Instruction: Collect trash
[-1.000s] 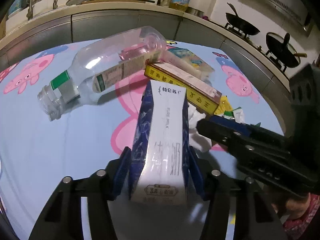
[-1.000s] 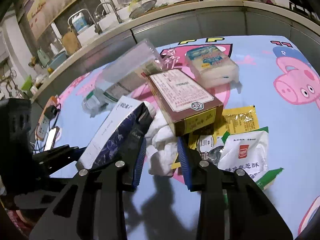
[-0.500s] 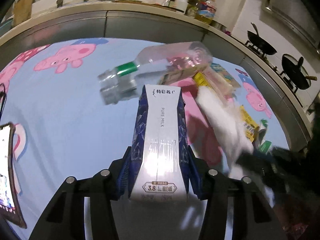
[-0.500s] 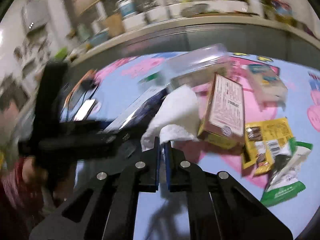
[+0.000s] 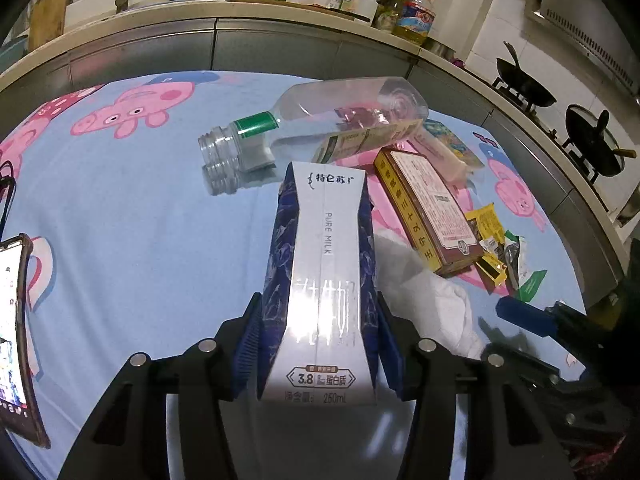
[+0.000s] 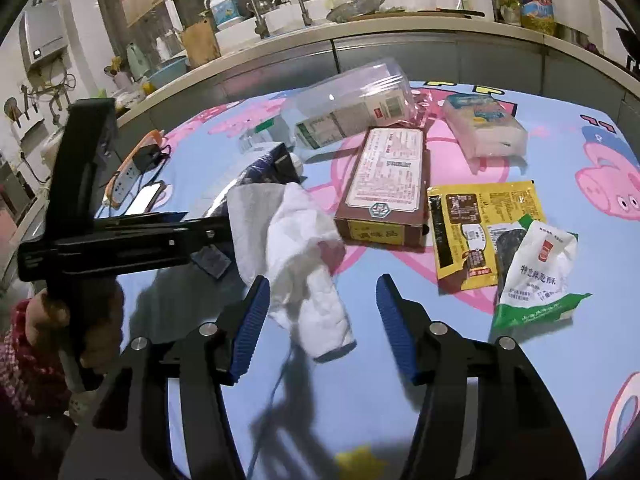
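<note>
My left gripper (image 5: 318,312) is shut on a blue-and-white milk carton (image 5: 324,272) and holds it above the table. In the right wrist view the left gripper (image 6: 216,232) reaches in from the left with the carton (image 6: 264,168) mostly hidden behind a crumpled white tissue (image 6: 296,256). My right gripper (image 6: 320,308) is open, with the tissue hanging loose between its pads and apart from the right pad (image 6: 394,328). The tissue also shows in the left wrist view (image 5: 436,300). A clear plastic bottle (image 5: 320,128) lies on its side behind.
A brown-and-yellow box (image 6: 388,184), a yellow sachet (image 6: 484,224), a white-green snack bag (image 6: 536,280) and a wrapped pack (image 6: 484,124) lie on the cartoon-pig tablecloth (image 5: 140,220). A phone (image 5: 12,320) lies at the left edge. A kitchen counter (image 5: 240,28) runs behind.
My right gripper was shut on the tissue half a second ago; it has opened and the tissue is falling free. My left gripper lifted the carton and drew back from the pile.
</note>
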`<state>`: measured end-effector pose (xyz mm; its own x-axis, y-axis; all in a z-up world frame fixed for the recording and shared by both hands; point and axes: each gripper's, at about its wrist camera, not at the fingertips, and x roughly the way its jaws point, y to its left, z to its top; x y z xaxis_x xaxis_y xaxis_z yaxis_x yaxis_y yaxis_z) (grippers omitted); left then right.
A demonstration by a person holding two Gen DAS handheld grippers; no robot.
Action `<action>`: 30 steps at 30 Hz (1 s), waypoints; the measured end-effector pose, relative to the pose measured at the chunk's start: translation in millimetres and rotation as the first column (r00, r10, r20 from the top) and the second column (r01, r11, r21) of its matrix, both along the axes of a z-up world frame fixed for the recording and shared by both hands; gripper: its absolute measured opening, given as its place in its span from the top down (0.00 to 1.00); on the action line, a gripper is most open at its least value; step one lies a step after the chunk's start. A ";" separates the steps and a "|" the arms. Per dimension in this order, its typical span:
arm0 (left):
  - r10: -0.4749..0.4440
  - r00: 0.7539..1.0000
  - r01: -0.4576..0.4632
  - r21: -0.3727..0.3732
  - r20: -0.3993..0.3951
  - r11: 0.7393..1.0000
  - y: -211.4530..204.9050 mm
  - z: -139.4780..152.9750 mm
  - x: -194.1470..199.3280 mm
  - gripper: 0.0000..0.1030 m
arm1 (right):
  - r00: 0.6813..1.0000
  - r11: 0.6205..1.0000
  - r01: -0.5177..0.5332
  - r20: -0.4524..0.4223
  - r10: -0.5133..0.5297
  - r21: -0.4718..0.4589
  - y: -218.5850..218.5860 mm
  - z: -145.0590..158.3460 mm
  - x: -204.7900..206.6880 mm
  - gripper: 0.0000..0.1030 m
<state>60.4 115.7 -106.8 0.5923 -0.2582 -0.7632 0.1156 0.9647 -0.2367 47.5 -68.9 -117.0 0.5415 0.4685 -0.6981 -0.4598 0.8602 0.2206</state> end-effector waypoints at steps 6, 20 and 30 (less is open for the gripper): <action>-0.003 1.000 0.003 -0.007 -0.004 1.000 1.0 0.6 -0.7 0.49 | 1.000 1.000 -0.023 -0.021 0.023 0.018 9.3 -2.1 0.3 0.41; -0.013 1.000 0.013 0.025 0.012 1.000 -7.7 -0.1 2.6 0.47 | 0.997 0.999 -0.036 -0.074 0.033 -0.039 34.2 -26.3 13.6 0.93; 0.009 1.000 -0.007 -0.058 0.030 0.998 10.8 16.5 -5.0 0.50 | 1.000 0.996 -0.014 0.020 0.013 0.091 13.8 19.7 -0.5 0.93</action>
